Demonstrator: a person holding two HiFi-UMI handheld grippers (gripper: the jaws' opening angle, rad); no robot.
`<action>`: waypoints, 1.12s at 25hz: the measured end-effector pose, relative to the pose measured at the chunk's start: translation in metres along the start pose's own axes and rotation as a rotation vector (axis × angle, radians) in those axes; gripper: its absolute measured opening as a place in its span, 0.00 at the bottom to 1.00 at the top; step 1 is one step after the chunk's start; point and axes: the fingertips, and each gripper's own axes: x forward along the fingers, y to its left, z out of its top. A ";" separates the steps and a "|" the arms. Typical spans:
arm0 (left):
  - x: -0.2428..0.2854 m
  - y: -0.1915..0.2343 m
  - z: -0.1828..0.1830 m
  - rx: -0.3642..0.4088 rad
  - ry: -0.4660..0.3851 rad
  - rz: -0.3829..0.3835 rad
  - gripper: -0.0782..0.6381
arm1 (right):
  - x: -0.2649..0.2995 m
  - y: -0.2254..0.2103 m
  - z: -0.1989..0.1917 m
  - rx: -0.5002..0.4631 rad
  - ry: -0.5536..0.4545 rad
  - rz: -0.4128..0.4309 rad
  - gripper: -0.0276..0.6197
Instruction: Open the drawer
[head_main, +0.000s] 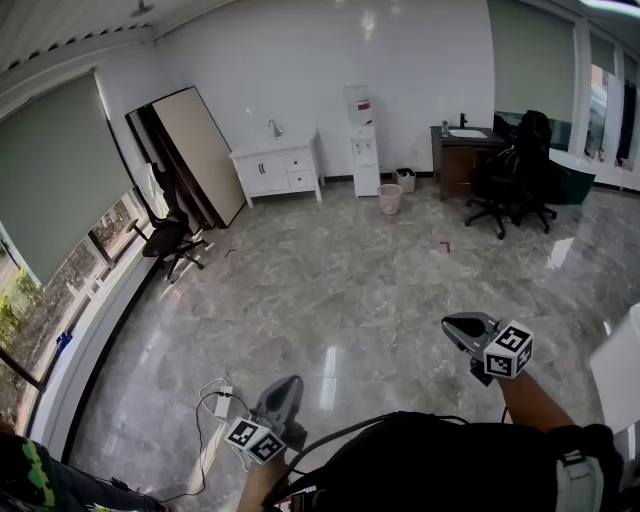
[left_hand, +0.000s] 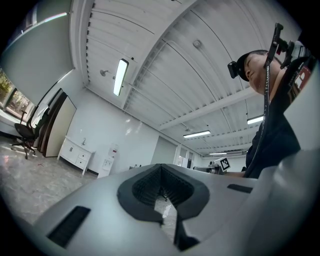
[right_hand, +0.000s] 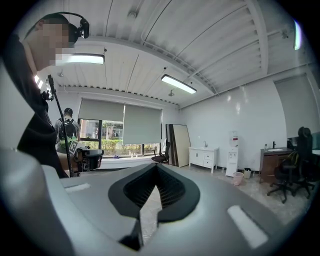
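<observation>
A white cabinet with drawers (head_main: 278, 168) and a tap on top stands against the far wall, well across the floor from me. It also shows small in the left gripper view (left_hand: 76, 155) and the right gripper view (right_hand: 202, 156). My left gripper (head_main: 288, 386) is low at the bottom left, held over the floor, jaws shut with nothing between them (left_hand: 161, 192). My right gripper (head_main: 462, 326) is out at the right, also shut and empty (right_hand: 156, 187). Both point roughly toward the far wall.
A water dispenser (head_main: 363, 140) and a pink bin (head_main: 390, 198) stand right of the cabinet. A dark desk (head_main: 462, 155) and black office chairs (head_main: 510, 185) are at the far right. Another chair (head_main: 170, 243), leaning boards (head_main: 195, 155) and a power strip (head_main: 222, 402) are at the left.
</observation>
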 end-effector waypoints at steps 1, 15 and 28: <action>-0.005 0.007 0.002 0.006 0.005 0.001 0.11 | 0.007 0.005 0.000 0.000 0.000 -0.001 0.04; -0.026 0.059 -0.011 -0.012 0.028 0.003 0.11 | 0.066 0.024 -0.010 -0.005 0.024 0.018 0.04; 0.070 0.054 0.002 0.057 0.002 0.138 0.11 | 0.102 -0.093 0.018 -0.003 -0.025 0.167 0.04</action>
